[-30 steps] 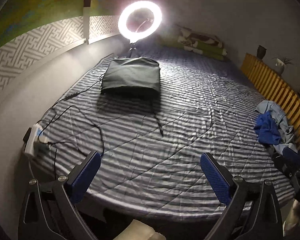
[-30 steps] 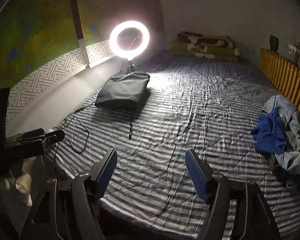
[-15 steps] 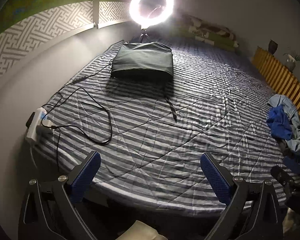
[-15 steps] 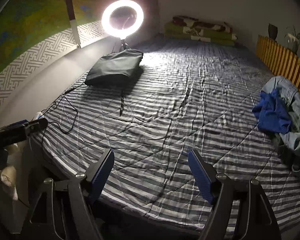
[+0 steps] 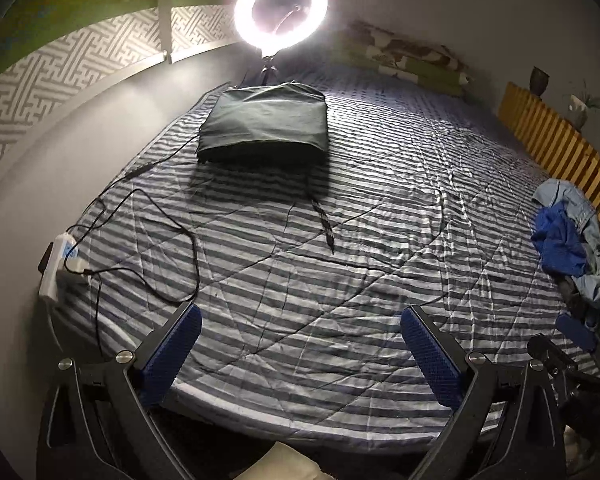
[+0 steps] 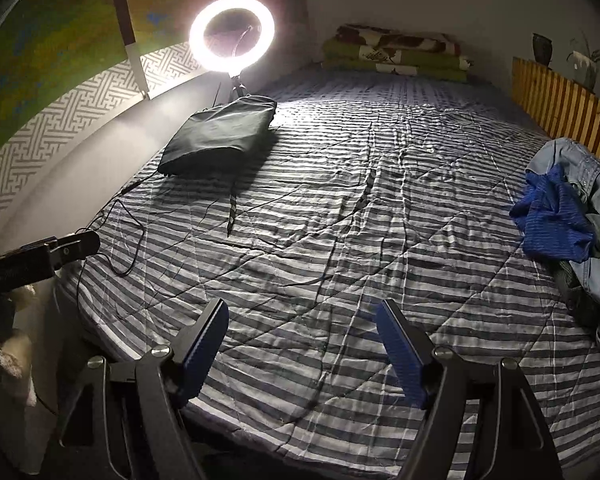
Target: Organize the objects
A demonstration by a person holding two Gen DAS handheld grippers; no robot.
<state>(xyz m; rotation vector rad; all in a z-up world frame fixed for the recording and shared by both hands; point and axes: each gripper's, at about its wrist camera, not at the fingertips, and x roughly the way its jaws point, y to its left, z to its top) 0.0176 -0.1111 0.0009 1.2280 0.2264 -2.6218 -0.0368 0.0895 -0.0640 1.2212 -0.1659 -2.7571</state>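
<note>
Both the left tool and right tool hang wide and empty over the striped bed, well short of the crumpled clothes (soft, light, best pinched at a raised fold)

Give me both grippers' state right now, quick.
Left gripper: open, holding nothing, above the striped bed cover.
Right gripper: open, holding nothing.

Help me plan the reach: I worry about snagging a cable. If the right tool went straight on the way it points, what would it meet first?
Probably the bare striped bedcover. The right tool, open and empty, aims down at it. The black cable lies well to the left, the clothes pile to the right. Depth is uncertain.
</note>
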